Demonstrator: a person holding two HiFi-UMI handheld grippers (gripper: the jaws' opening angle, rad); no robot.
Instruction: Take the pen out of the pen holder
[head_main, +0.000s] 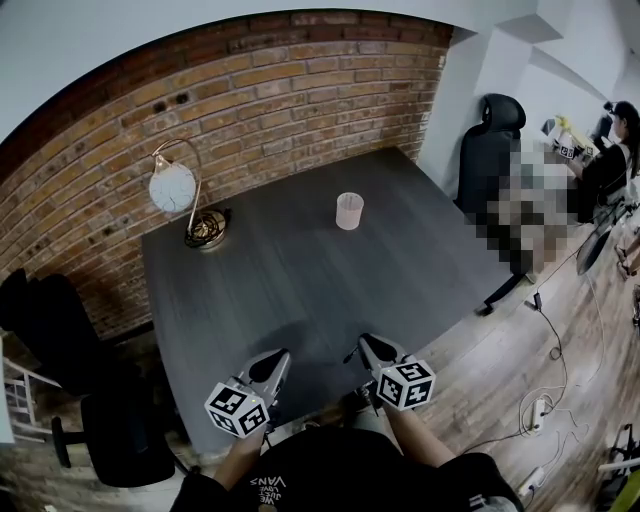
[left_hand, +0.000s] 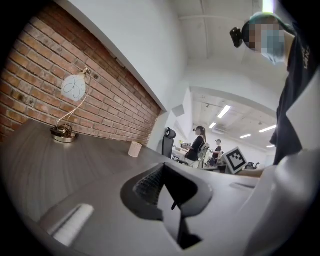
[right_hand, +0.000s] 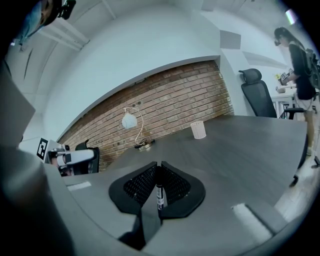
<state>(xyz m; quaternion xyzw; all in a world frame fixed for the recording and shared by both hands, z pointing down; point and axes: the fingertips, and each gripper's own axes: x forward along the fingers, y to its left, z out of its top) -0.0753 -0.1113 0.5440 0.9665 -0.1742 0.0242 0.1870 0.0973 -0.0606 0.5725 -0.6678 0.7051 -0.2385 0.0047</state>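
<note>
In the head view, a dark grey bench (head_main: 300, 280) is seen set against a brick wall (head_main: 250, 90), with a pale mesh pen holder (head_main: 349, 211) stood upright toward its far side and a lamp (head_main: 172, 188) with a round white shade placed near the far left corner. The left gripper (head_main: 283, 356) and the right gripper (head_main: 365, 340) are held side by side over the near edge of the bench, well apart from the pen holder. A black office chair (head_main: 490, 140) is seen past the right edge of the bench. In the left gripper view, the jaws are seen brought together with nothing held between them; the pen holder is seen far off on the bench, with the lamp to its left. In the right gripper view, the jaws are closed on a black pen (right_hand: 159, 192) with a white label, which is held upright between the ribbed pads. The pen is thus out of the pen holder, which is seen well beyond the jaws, to the right of the lamp.
</note>
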